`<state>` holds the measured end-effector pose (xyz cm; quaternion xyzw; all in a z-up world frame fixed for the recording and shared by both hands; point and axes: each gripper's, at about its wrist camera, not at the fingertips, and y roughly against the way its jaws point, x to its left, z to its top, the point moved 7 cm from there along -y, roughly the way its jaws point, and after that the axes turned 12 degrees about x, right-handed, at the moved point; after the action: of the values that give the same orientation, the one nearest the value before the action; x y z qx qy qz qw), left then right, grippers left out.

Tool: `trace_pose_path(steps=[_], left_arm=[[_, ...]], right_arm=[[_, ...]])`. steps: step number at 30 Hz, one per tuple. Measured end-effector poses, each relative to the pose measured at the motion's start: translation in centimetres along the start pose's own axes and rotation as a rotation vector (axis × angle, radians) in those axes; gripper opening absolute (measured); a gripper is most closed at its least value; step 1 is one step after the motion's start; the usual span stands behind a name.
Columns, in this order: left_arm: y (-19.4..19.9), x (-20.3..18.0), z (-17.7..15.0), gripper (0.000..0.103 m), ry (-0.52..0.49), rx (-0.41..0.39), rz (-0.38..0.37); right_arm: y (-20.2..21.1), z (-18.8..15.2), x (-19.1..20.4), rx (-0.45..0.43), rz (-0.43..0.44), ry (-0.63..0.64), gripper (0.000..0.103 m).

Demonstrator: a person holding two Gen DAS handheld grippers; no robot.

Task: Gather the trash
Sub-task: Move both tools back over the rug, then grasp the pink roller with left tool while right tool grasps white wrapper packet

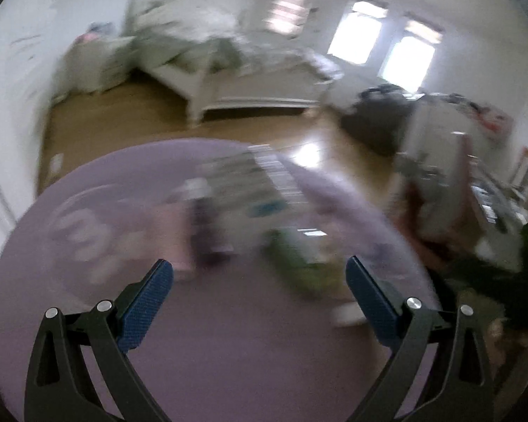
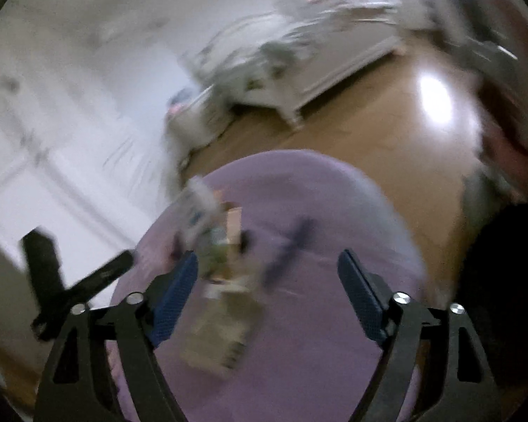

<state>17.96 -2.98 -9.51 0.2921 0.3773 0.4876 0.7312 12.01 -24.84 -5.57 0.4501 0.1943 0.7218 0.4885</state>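
Here, left tongs (image 1: 259, 274): spread wide, empty.
Right tongs (image 2: 268, 263): spread wide, empty.
Trash (image 2: 216, 263): blurred litter on round purple rug (image 2: 299, 369), twelve o'clock of both tongs.

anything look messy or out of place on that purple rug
Yes. A loose cluster of items lies scattered across the round purple rug: a green piece, a dark purplish one, and a tan box-like piece. Heavy motion blur keeps me from identifying them. Both grippers are open and empty.
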Motion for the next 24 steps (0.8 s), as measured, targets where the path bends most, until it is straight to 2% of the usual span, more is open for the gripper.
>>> trace_pose_path(steps=[3,5,7,8,12,14,18,19,20,21,23,24], left_arm=[[-1.3,3.9,0.4,0.096,0.048,0.039,0.014],[-2.2,5.4,0.9,0.091,0.060,0.058,-0.004],[-2.8,6.7,1.3,0.077,0.066,0.082,-0.014],[-3.0,7.0,1.4,0.074,0.063,0.092,-0.017],[-4.1,7.3,1.9,0.072,0.049,0.105,-0.033],[-4.5,7.2,2.1,0.072,0.035,0.108,-0.026],[-5.2,7.0,2.6,0.068,0.003,0.106,0.005],[-5.2,7.1,2.6,0.065,-0.002,0.105,0.013],[-5.2,7.2,2.6,0.064,-0.008,0.103,0.022],[-5.2,7.2,2.4,0.060,-0.015,0.101,0.032],[-5.3,7.3,2.3,0.056,-0.022,0.102,0.044],[-5.3,7.0,2.4,0.053,-0.017,0.101,0.043]], right_arm=[[-4.0,2.9,4.9,0.057,-0.011,0.138,0.083],[-6.4,4.7,7.0,0.079,-0.029,0.190,0.083],[-8.7,6.4,8.4,0.104,-0.055,0.240,0.083],[-9.9,7.3,9.0,0.116,-0.067,0.261,0.083],[-14.3,10.5,10.0,0.153,-0.126,0.290,0.083],[-16.0,11.0,9.7,0.182,-0.143,0.293,0.083],[-20.4,11.2,9.5,0.310,-0.138,0.282,0.083],[-20.8,11.1,9.5,0.323,-0.143,0.289,0.080],[-21.0,10.8,9.6,0.338,-0.143,0.300,0.072],[-21.1,10.4,9.7,0.352,-0.143,0.309,0.057],[-20.6,10.0,10.0,0.342,-0.152,0.320,0.045],[-20.2,9.9,10.1,0.335,-0.148,0.322,0.035]])
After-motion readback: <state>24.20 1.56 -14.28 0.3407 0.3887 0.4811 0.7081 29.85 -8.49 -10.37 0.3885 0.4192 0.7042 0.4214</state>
